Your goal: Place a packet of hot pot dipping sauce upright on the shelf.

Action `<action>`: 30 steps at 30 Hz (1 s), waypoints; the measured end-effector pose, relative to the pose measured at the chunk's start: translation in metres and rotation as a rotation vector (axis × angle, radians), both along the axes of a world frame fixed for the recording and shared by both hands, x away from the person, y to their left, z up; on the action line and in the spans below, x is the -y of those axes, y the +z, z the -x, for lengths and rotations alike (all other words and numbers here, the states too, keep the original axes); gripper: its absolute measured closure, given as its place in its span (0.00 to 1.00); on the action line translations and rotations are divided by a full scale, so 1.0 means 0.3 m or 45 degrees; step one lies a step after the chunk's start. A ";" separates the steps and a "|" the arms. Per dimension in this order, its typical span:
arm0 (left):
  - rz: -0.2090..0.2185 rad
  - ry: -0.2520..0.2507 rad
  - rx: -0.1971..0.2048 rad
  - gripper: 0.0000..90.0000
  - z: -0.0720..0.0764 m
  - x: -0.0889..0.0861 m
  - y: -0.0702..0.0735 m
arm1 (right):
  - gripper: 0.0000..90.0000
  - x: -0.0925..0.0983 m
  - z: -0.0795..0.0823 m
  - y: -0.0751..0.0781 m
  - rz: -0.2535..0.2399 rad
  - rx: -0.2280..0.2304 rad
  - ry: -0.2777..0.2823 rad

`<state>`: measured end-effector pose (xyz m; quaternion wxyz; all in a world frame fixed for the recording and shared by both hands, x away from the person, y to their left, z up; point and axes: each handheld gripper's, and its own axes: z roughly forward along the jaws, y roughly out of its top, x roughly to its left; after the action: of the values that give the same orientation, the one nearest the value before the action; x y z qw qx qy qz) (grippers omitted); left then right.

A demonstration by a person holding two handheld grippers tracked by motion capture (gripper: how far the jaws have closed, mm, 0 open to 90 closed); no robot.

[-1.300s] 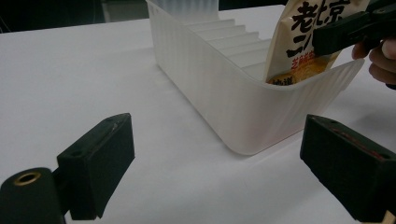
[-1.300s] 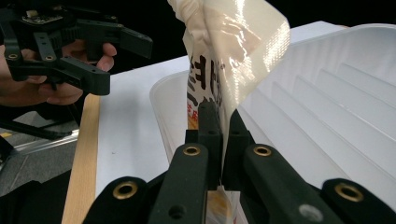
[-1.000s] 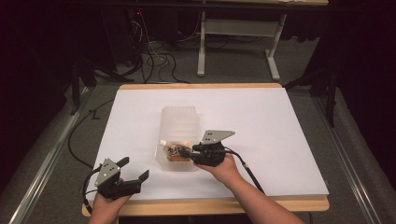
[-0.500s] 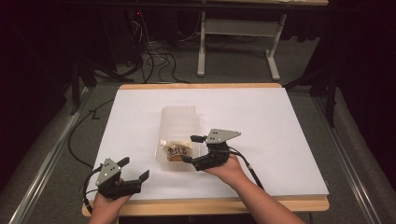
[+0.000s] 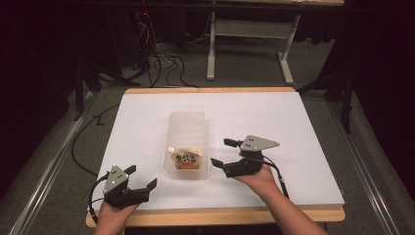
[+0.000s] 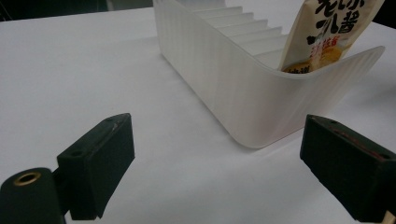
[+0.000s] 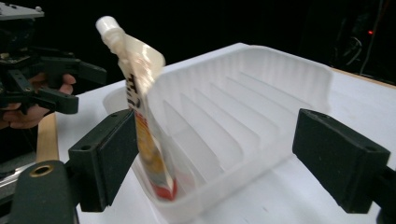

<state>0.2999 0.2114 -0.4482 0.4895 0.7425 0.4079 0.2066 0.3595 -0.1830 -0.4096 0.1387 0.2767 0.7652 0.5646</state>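
A translucent ribbed plastic bin (image 5: 187, 128) stands mid-table, also seen from the gripper views (image 6: 233, 84) (image 7: 243, 107). A spouted sauce pouch (image 5: 187, 159) leans upright in its near end, as the gripper views (image 6: 327, 32) (image 7: 140, 93) show too. My right gripper (image 5: 221, 152) (image 7: 224, 158) sits just right of the bin's near end. Its jaws have just been opening and stand open, and the pads touch nothing. My left gripper (image 5: 142, 176) (image 6: 224, 158) rests open near the table's front left, short of the bin, and it also appears far off in the right gripper view (image 7: 70, 88).
A white sheet (image 5: 293, 122) covers the wooden table, whose front edge (image 5: 220, 215) runs just behind my hands. Beyond the far edge are floor cables (image 5: 161, 63) and a white table frame (image 5: 244, 29). Dark floor lies on both sides.
My right gripper opened, let go of the pouch and drew back to the right, away from the bin. The pouch stays leaning in the bin. The left gripper has not moved.
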 end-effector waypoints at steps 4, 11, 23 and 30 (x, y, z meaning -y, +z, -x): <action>-0.001 0.010 -0.008 0.12 -0.007 -0.004 -0.004 | 0.16 0.071 0.010 -0.010 0.001 -0.006 -0.064; -0.007 0.015 -0.009 0.12 -0.005 -0.002 -0.005 | 0.17 0.204 0.028 -0.027 0.010 0.011 -0.177; -0.001 0.022 -0.009 0.12 -0.007 -0.007 -0.006 | 0.16 0.429 0.084 -0.066 0.053 -0.009 -0.380; 0.000 0.025 -0.014 0.12 -0.009 -0.011 -0.008 | 0.16 0.571 0.147 -0.090 0.081 -0.017 -0.517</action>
<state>0.3025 0.2147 -0.4506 0.4854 0.7395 0.4179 0.2072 0.3153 -0.3541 -0.4367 0.2532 0.4247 0.7120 0.4986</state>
